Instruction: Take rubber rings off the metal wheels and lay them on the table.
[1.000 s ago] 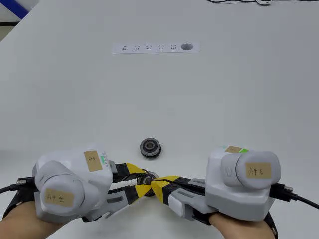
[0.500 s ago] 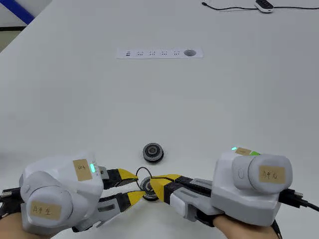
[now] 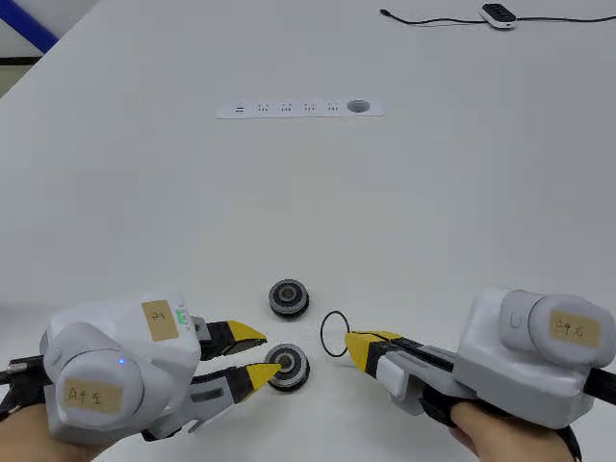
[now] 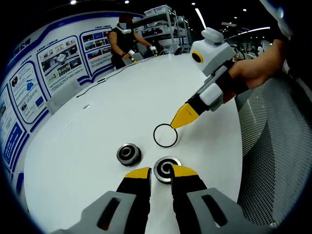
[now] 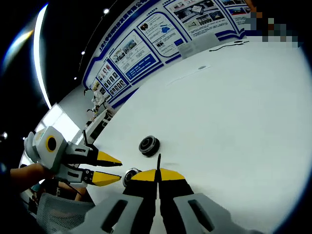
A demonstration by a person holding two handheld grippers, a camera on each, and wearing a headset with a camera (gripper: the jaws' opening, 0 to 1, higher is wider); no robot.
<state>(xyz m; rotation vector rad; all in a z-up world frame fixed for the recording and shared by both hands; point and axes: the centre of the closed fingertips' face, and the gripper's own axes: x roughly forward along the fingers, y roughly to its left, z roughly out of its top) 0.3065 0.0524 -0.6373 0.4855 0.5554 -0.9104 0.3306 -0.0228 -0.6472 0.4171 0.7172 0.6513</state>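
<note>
Currently two wheels point(image 3: 289, 298), one ring point(image 3: 335, 333) pinched in right gripper point(image 3: 358, 345) fingers, left gripper point(image 3: 255, 353) fingers spread.

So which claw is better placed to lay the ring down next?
Right. The right claw is shut on the rubber ring; the left claw sits open at the near wheel.

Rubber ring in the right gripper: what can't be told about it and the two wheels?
rubber ring: head view, touching the table or not, no height cue.
far wheel: each view, too small to show any ring.
near wheel: right gripper view, partly behind the right gripper.
</note>
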